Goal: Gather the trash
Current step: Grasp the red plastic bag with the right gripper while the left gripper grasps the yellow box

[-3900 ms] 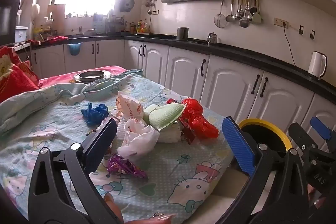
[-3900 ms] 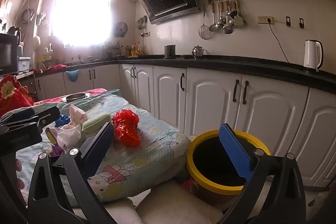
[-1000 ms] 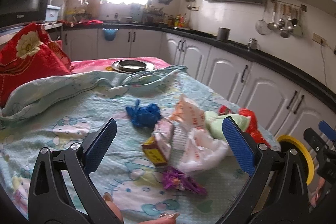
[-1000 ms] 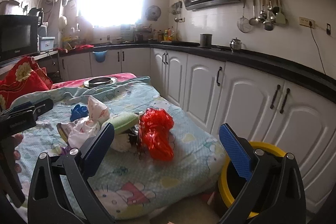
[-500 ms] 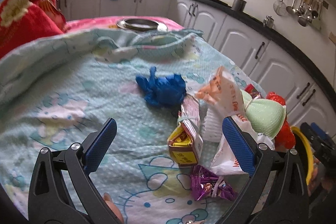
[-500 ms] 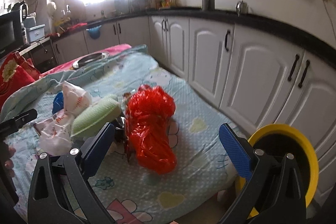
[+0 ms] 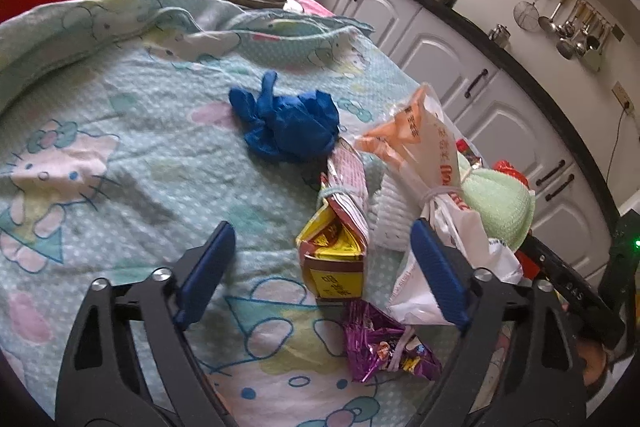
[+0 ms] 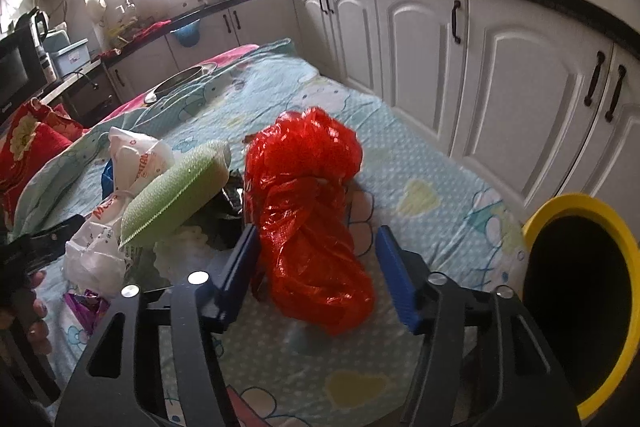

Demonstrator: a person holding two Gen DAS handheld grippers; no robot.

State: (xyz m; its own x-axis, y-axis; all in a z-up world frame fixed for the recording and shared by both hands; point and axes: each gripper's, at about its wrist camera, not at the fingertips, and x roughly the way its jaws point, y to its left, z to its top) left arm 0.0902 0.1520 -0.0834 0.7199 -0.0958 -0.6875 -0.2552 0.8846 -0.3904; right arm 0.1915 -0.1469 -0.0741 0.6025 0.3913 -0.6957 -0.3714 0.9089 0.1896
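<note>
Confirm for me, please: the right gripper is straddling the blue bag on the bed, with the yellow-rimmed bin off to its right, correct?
Not quite: the bag between the right gripper's closing jaws is red, not blue, as the right wrist view shows. The blue item lies further off, in the left wrist view. The rest holds: the bag is on the bed, with the yellow-rimmed bin to the right.

left handheld gripper (image 7: 320,263): two black plastic arms with slotted cut-outs are showing, each carrying a round silver screw head and ending in a ribbed blue rectangular pad (image 7: 208,267). right handheld gripper (image 8: 316,271): the same black slotted frame is showing, with silver screws and ribbed blue pads (image 8: 394,283). seen from the left camera, its black body is bearing pale lettering and a small green light is glowing.
</note>
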